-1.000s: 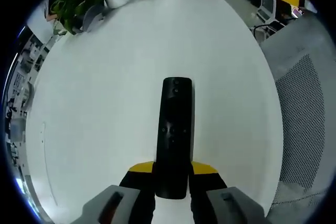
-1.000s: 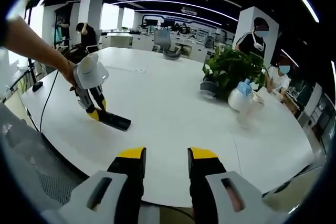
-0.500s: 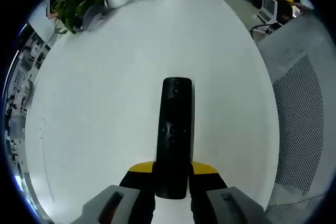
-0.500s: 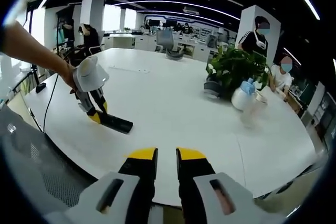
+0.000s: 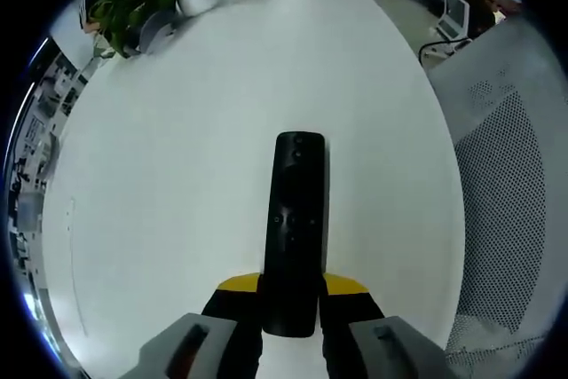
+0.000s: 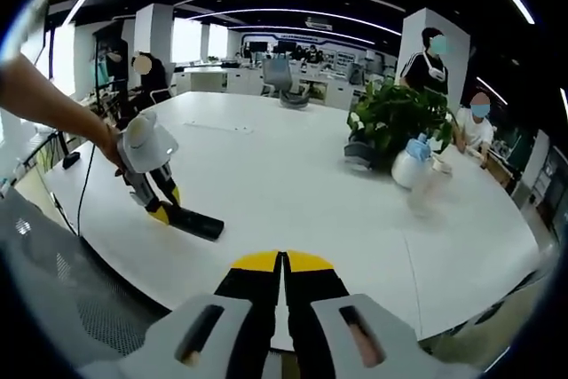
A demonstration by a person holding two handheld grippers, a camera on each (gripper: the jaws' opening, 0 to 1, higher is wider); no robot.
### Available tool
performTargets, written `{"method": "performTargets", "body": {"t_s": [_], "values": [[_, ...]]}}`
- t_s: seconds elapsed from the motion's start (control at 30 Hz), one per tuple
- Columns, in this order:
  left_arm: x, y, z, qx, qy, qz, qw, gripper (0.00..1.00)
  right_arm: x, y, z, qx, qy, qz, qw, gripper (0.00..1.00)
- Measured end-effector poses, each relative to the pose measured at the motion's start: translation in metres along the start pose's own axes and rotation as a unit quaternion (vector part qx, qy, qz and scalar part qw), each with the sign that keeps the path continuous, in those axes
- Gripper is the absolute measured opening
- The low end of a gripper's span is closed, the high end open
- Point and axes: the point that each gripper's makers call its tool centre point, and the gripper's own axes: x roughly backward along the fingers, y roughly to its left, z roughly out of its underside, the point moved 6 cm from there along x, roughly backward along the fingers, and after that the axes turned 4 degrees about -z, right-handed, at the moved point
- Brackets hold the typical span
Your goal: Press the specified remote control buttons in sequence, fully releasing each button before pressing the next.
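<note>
Currently left gripper [image 5: 291,295] clamps the remote [image 5: 295,219] by its near end; right gripper [image 6: 282,264] closed, empty. Remote's rigid, light, slick plastic: hold edges, clear of buttons.

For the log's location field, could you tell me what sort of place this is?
Most likely an open-plan office: a large white meeting table with a potted plant on it, desks and an office chair behind, and a mesh chair beside the table.
</note>
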Motion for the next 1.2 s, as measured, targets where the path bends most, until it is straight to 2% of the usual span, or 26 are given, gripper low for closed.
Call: {"method": "performTargets", "body": {"t_s": [0.53,1.2], "values": [[0.005,-0.028,0.003,0.006,-0.011,0.003,0.9999,0.23,0.001,0.003,-0.001,0.003,-0.007,-0.005,1.0000,0.00],[0.008,-0.049,0.009,0.036,-0.037,-0.003,0.9986,0.23,-0.001,0.005,0.001,0.002,0.002,-0.021,0.9998,0.00]]}}
